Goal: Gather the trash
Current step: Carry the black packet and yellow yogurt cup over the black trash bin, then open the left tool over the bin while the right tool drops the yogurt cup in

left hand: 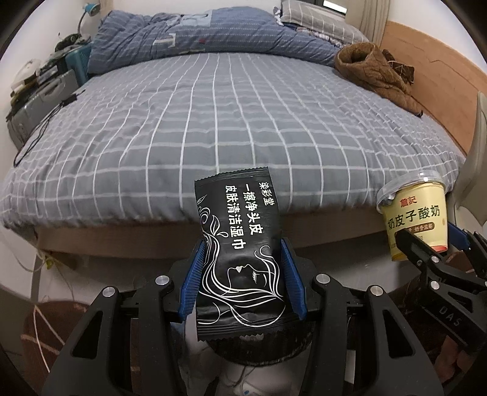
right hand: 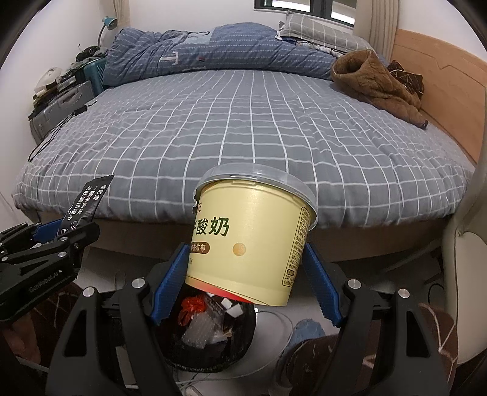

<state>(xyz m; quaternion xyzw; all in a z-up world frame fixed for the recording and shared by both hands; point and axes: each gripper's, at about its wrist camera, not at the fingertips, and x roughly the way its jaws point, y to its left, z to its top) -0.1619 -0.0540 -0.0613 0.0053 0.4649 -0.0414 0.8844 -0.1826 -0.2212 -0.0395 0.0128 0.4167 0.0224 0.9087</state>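
Note:
My left gripper (left hand: 242, 277) is shut on a black wet-wipe packet (left hand: 240, 243) with white line art, which stands up between its blue pads. My right gripper (right hand: 245, 274) is shut on a cream yoghurt tub (right hand: 252, 234) with a clear lid, held tilted. Both hang over a black trash bin (right hand: 210, 332) on the floor, filled with wrappers and plastic. In the left wrist view the bin (left hand: 258, 350) is mostly hidden behind the packet. The tub (left hand: 414, 216) and right gripper (left hand: 426, 249) show at the right edge there; the packet (right hand: 88, 204) and left gripper (right hand: 61, 234) show at the left of the right wrist view.
A bed with a grey checked sheet (left hand: 228, 121) fills the view beyond the bin. A blue quilt (left hand: 194, 36), a pillow (right hand: 319, 29) and a brown jacket (left hand: 374, 73) lie on it. A suitcase (left hand: 39, 103) with clutter stands at its left, a wooden headboard (right hand: 438, 88) at the right. A slippered foot (right hand: 307, 350) is beside the bin.

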